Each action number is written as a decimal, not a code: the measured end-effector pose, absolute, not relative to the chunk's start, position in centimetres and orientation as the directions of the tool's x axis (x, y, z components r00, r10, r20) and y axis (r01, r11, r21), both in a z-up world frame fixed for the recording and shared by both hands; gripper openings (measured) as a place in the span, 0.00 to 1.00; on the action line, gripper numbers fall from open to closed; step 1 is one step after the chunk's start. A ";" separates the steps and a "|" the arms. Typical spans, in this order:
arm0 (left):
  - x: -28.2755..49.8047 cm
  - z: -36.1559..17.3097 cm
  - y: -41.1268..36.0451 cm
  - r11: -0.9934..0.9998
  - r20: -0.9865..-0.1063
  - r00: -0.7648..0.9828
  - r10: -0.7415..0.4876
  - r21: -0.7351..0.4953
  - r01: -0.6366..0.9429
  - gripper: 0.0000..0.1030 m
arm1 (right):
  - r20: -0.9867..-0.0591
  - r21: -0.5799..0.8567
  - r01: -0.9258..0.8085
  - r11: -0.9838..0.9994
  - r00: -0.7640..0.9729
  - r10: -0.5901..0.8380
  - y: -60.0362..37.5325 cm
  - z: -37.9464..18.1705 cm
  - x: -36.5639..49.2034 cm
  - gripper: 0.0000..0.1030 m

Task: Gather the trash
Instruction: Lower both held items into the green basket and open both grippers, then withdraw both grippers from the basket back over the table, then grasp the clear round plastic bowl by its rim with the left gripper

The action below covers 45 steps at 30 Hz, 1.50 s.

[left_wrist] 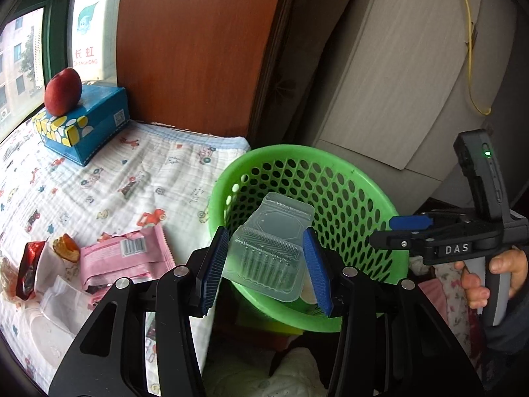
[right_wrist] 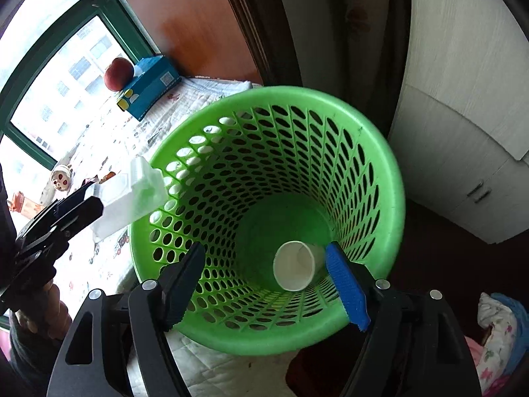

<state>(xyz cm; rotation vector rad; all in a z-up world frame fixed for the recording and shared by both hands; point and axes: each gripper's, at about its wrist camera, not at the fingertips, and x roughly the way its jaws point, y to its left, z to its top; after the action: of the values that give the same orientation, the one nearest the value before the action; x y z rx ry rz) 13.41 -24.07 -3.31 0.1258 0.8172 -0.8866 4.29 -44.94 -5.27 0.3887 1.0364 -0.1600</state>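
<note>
Left wrist view: left gripper (left_wrist: 266, 266) jaws clamp a clear plastic clamshell box (left_wrist: 269, 251) over the green perforated plastic basket (left_wrist: 360, 178)'s 9 o'clock rim; right gripper (right_wrist: 267, 284) jaws gape empty above a white paper cup (right_wrist: 294, 266) inside.

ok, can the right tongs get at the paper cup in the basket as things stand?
Probably yes. The right tongs stand open right over the green basket, and the paper cup lies alone on its bottom. Nothing blocks the mouth; the left tongs' clear plastic box is only at the rim. It's a deep reach, though.
</note>
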 end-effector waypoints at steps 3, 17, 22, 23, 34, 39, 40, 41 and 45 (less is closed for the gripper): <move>13.1 -4.0 -25.1 0.643 -0.695 0.339 -0.634 -0.230 0.731 0.46 | -0.834 0.199 0.303 0.932 0.552 -0.002 -44.2 -4.3 2.7 0.73; 12.2 -4.2 -23.0 0.706 -0.707 0.385 -0.594 -0.228 0.671 0.60 | -0.748 0.200 0.252 0.947 0.664 -0.018 -40.4 -2.8 0.0 0.76; 12.2 -3.7 -18.6 0.782 -0.709 0.462 -0.533 -0.203 0.590 0.60 | -0.731 0.197 0.185 0.963 0.682 0.018 -37.4 -2.6 0.3 0.77; 12.2 -3.6 -17.6 0.801 -0.710 0.484 -0.512 -0.190 0.568 0.61 | -0.729 0.196 0.171 0.965 0.684 0.027 -36.8 -2.6 0.5 0.78; 12.9 -4.8 -6.4 0.942 -0.721 0.638 -0.272 -0.065 0.329 0.85 | -0.720 0.207 0.050 0.977 0.684 0.117 -31.4 -2.7 2.8 0.81; 14.0 -6.6 -3.0 0.963 -0.748 0.631 -0.207 -0.042 0.267 0.91 | -0.719 0.214 0.020 0.977 0.680 0.144 -29.8 -2.9 3.7 0.81; 14.3 -7.0 -2.6 0.964 -0.754 0.623 -0.207 -0.049 0.262 0.92 | -0.720 0.214 0.016 0.977 0.678 0.147 -29.4 -2.9 3.8 0.81; 14.5 -7.5 -2.3 0.966 -0.761 0.618 -0.197 -0.044 0.253 0.92 | -0.723 0.215 0.010 0.977 0.674 0.152 -29.1 -3.1 4.1 0.81; 15.1 -9.2 -1.9 0.970 -0.779 0.604 -0.168 -0.020 0.244 0.92 | -0.731 0.200 -0.011 0.980 0.664 0.157 -27.9 -3.5 4.7 0.81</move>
<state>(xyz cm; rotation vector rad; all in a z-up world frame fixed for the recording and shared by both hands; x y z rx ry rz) 15.07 -1.87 -9.21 0.0913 0.8917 -0.2391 4.69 -27.88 -3.47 0.1846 0.8408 0.0951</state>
